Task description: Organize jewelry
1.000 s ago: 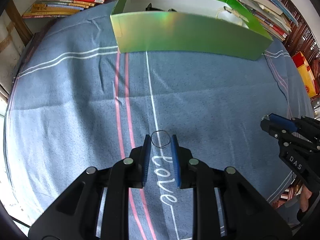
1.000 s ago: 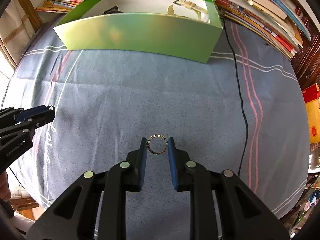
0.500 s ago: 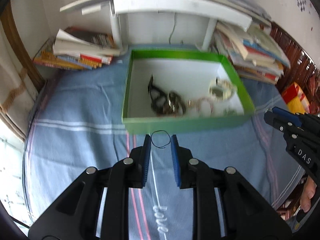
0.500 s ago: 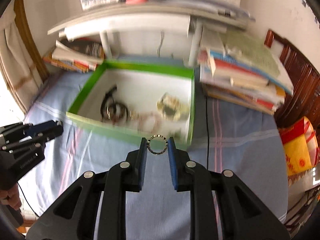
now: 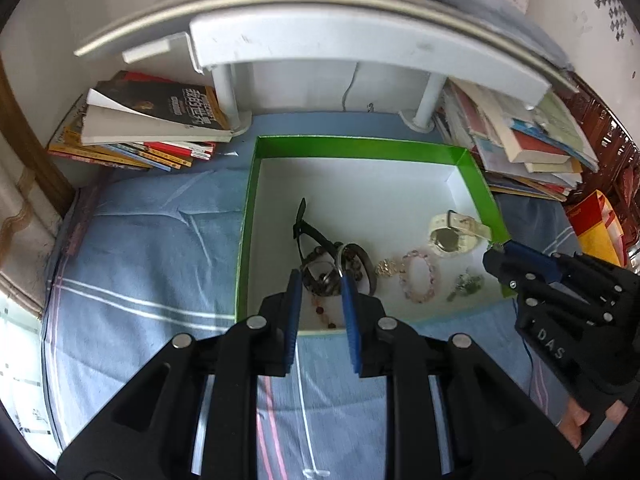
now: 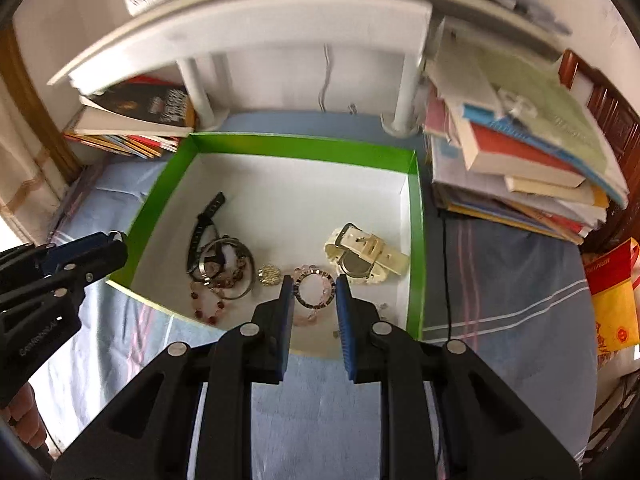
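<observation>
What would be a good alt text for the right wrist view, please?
The right gripper holds a dark beaded ring between its blue fingers, above the near edge of a green box containing watches and bracelets. The left gripper is at left.

place: home | evidence: book stacks (image 5: 152, 132), white shelf (image 5: 360, 52), blue bedsheet (image 5: 140, 264)

A blue striped cloth (image 5: 160, 248) covers the surface. Stacks of books lie on both sides: one pile at the left (image 5: 152, 128), a taller one at the right (image 6: 520, 168). A white shelf stand (image 5: 360, 52) stands behind, and a black cable (image 6: 446, 264) runs across the cloth.
</observation>
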Available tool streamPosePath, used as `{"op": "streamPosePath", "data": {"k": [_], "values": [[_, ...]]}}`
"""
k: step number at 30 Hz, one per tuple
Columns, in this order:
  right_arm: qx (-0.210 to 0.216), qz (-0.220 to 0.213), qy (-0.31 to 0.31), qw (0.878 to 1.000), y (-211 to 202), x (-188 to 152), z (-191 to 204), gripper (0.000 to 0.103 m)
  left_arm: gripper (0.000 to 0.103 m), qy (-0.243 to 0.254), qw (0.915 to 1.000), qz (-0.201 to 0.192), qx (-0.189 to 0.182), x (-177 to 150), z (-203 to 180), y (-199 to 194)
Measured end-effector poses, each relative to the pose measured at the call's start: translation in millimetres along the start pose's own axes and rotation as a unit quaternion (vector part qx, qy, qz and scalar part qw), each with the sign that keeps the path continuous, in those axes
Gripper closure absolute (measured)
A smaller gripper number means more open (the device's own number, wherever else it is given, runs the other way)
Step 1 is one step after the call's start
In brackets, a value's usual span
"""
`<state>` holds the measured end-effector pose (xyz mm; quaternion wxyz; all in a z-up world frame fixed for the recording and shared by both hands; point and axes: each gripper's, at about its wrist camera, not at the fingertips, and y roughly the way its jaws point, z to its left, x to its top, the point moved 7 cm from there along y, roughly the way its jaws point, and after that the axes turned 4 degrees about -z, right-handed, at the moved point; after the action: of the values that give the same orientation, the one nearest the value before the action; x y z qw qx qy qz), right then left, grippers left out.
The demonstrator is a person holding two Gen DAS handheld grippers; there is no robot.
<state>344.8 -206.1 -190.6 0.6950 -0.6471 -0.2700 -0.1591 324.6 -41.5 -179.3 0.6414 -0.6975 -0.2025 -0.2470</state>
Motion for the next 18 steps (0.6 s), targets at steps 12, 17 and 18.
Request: {"op": "streamPosePath", "data": {"k": [12,17,18], "values": [[-0.006,0.037,0.012,0.999,38.4,-5.4,-5.9,0.070,0.081,-0.004,0.9990,0.045,0.003,-0.7,10.1,56.2],[-0.010,0.025,0.023,0.999,25.3,-7.3,-8.8,0.041,0.051,-0.003,0.9990,0.044,0.002,-3.2,10.3,54.9],[-0.012,0.022,0.026,0.999,19.7,-8.4,-9.5,0.039,0.046,-0.003,0.9991,0.043,0.002,-3.3,10.1,52.8]]}}
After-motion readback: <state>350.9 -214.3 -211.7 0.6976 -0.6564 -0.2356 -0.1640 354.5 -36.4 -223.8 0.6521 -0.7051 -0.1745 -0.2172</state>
